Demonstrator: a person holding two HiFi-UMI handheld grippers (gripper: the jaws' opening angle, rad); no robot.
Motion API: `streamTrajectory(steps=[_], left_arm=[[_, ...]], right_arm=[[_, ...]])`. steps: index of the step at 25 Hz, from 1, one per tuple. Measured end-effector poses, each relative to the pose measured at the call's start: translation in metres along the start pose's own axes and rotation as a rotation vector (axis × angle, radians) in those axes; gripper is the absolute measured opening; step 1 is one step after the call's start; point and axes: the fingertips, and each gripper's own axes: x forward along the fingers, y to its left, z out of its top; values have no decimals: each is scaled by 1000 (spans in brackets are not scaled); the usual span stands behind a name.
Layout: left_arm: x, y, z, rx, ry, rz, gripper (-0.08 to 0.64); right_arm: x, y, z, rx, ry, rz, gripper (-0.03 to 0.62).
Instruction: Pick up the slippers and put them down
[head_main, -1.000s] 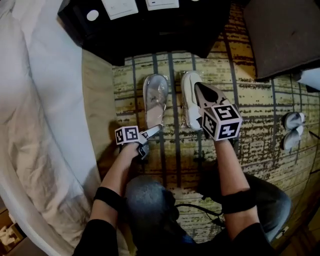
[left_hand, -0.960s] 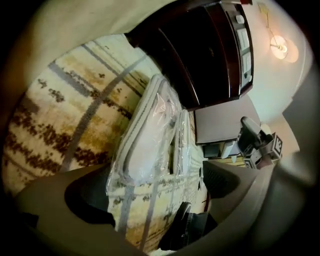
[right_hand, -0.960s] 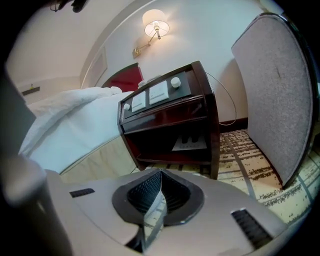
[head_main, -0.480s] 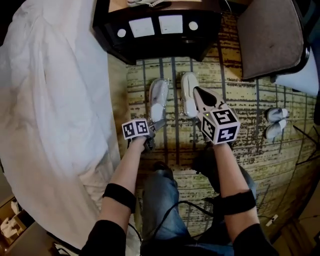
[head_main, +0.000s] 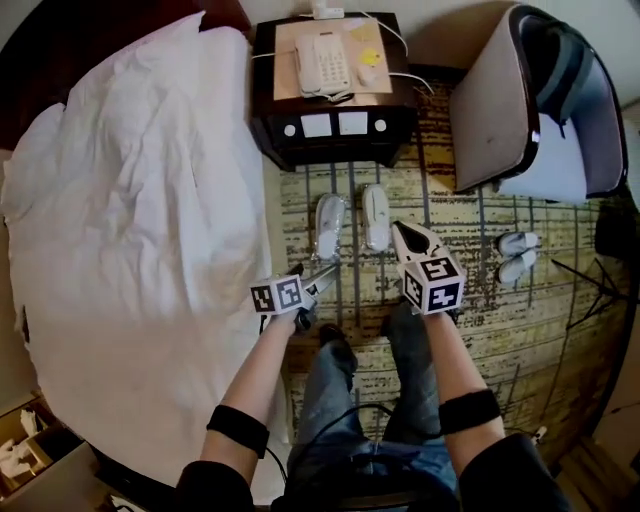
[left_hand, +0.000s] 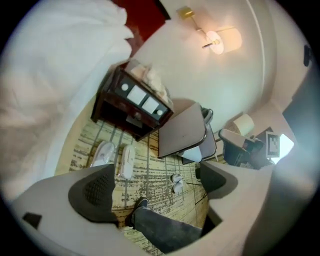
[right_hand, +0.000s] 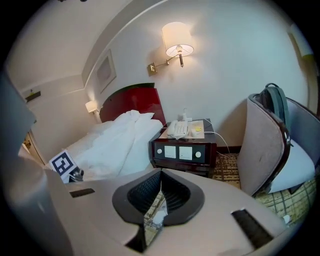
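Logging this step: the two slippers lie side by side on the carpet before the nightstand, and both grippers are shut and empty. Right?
No: the left gripper is open, jaws apart, as the left gripper view shows. The slippers do lie side by side on the carpet before the nightstand; the right gripper is shut and empty.
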Motion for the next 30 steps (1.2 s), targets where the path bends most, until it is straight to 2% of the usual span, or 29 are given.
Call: streamTrajectory(steps=[6,10,15,21,25,30], left_arm=[[-107,-93,23,189,-72,-30,375],[-174,-135,35,310,-146,-24,272],[-247,-162,39,406,-262,-18,145],[-304,-167,49,548,-366,44,0],[-326,-177,44,608,-402,45,0],[-337,-194,29,629,-416,50,0]], right_arm=[[-79,43,46,-39,-1,-5,3],[-124,64,74,-74,-26,-15,3],[-176,91,81,-100,-36,-26,3],[-216,112,82,-97,-62,-58,3],[-241,122,77,-79,-77,-77,3],[-266,124,67,-70,-79,-82,3]])
